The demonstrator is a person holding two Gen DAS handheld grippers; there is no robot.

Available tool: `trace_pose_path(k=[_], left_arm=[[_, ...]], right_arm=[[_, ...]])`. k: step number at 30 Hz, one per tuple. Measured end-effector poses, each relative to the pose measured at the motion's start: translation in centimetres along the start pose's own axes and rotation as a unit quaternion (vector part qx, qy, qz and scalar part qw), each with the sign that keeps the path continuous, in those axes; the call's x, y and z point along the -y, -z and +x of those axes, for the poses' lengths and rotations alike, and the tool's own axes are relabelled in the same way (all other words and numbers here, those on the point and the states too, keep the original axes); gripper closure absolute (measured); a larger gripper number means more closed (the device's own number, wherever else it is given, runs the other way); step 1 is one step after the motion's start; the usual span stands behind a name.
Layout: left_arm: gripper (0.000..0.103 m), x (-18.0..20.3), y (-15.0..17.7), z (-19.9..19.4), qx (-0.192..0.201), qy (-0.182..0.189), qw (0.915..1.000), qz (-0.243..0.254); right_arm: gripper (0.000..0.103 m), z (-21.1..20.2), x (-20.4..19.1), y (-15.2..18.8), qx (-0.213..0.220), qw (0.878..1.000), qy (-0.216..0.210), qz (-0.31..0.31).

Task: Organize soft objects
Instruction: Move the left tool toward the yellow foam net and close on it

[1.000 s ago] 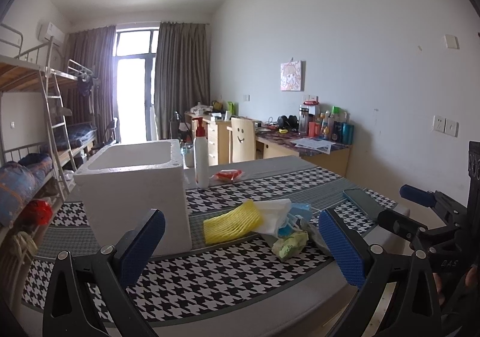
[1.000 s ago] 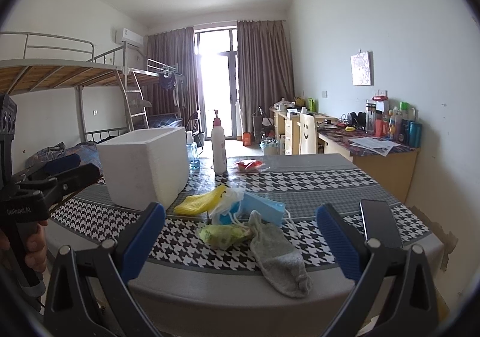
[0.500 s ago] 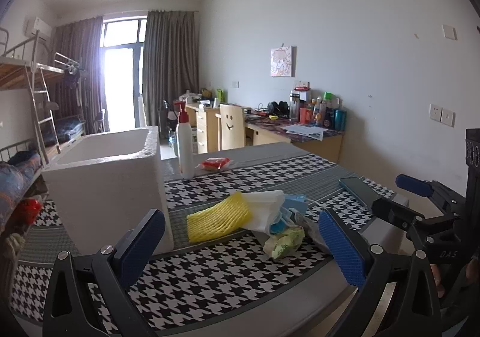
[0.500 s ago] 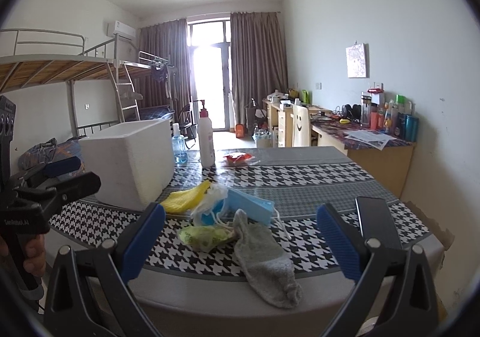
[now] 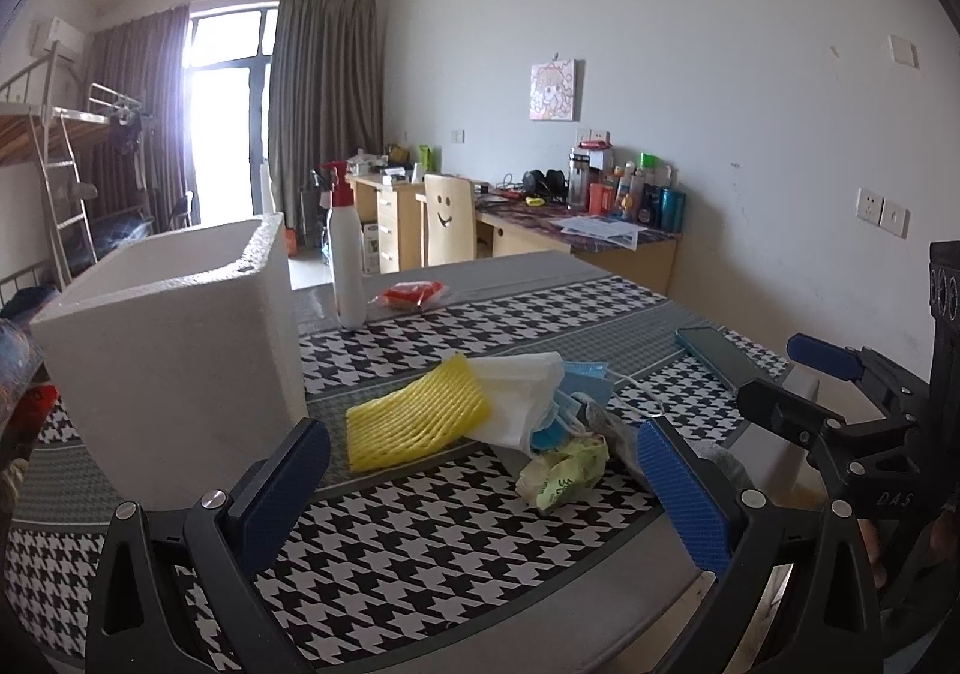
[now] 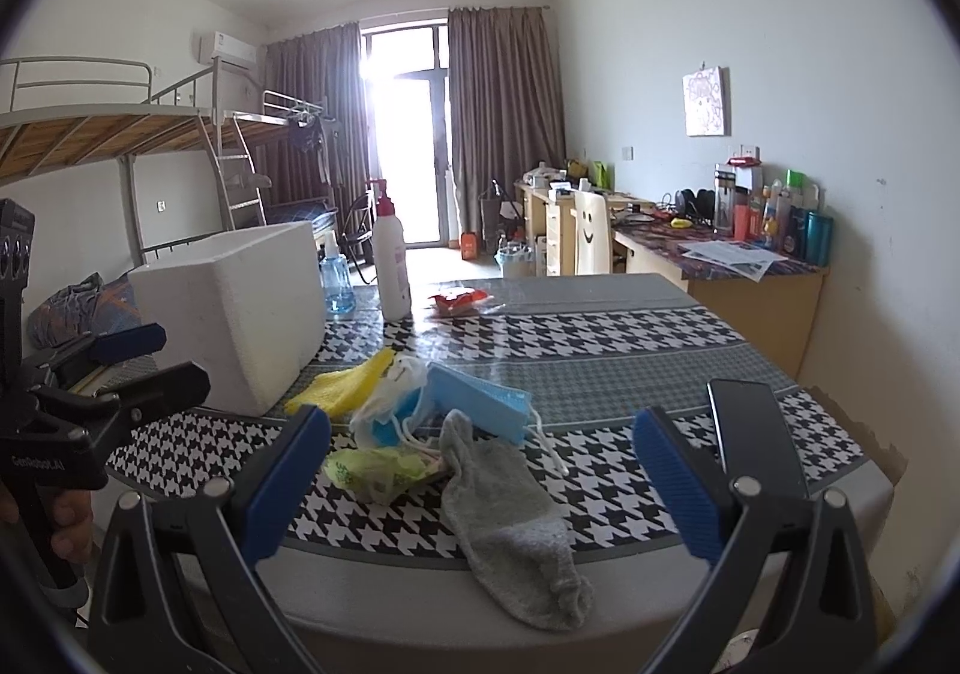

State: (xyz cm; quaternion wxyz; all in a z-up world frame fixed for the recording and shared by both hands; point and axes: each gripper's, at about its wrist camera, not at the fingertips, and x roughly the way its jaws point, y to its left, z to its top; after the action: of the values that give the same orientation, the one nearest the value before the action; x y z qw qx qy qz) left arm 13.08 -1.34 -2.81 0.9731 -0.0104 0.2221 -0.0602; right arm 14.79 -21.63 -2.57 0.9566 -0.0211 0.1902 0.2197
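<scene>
Both my claws, left gripper (image 5: 480,485) and right gripper (image 6: 480,473), gape empty; grey sock (image 6: 510,518) lower centre, foam box (image 6: 231,314) left.

grey sock (image 6: 510,518) matt knit cloth; white box (image 5: 174,362) rough foam; phone (image 6: 753,434) glossy

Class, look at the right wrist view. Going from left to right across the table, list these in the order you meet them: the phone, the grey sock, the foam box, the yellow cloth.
foam box → yellow cloth → grey sock → phone
</scene>
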Motion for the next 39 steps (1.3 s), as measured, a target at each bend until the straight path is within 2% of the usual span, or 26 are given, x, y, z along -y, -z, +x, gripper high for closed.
trace_pose_path(k=[12, 19, 23, 28, 33, 39], left_arm=[[0.001, 0.0, 0.2, 2.8, -0.031, 0.013, 0.9994, 0.006], [0.001, -0.6, 0.0, 4.4, -0.046, -0.003, 0.9989, 0.007], [0.007, -0.8, 0.1, 5.5, -0.061, -0.016, 0.9980, 0.011], [0.009, -1.4, 0.1, 6.8, -0.080, -0.031, 0.9962, 0.012], [0.018, -1.6, 0.3, 8.5, -0.112, -0.040, 0.9928, 0.020], [0.023, -1.6, 0.6, 10.0, -0.132, -0.052, 0.9894, 0.032]], right_arm=[[0.001, 1.9, 0.6, 0.6, -0.028, 1.000, 0.008, 0.002], [0.001, 2.7, 0.7, 1.2, -0.041, 0.999, 0.013, -0.004], [0.001, 3.3, 0.9, 1.5, -0.050, 0.999, 0.013, -0.002], [0.001, 4.0, 1.3, 1.8, -0.060, 0.998, 0.012, 0.002], [0.001, 4.6, 1.5, 2.2, -0.072, 0.997, 0.012, 0.002], [0.001, 4.9, 1.9, 2.6, -0.080, 0.997, 0.014, 0.008]])
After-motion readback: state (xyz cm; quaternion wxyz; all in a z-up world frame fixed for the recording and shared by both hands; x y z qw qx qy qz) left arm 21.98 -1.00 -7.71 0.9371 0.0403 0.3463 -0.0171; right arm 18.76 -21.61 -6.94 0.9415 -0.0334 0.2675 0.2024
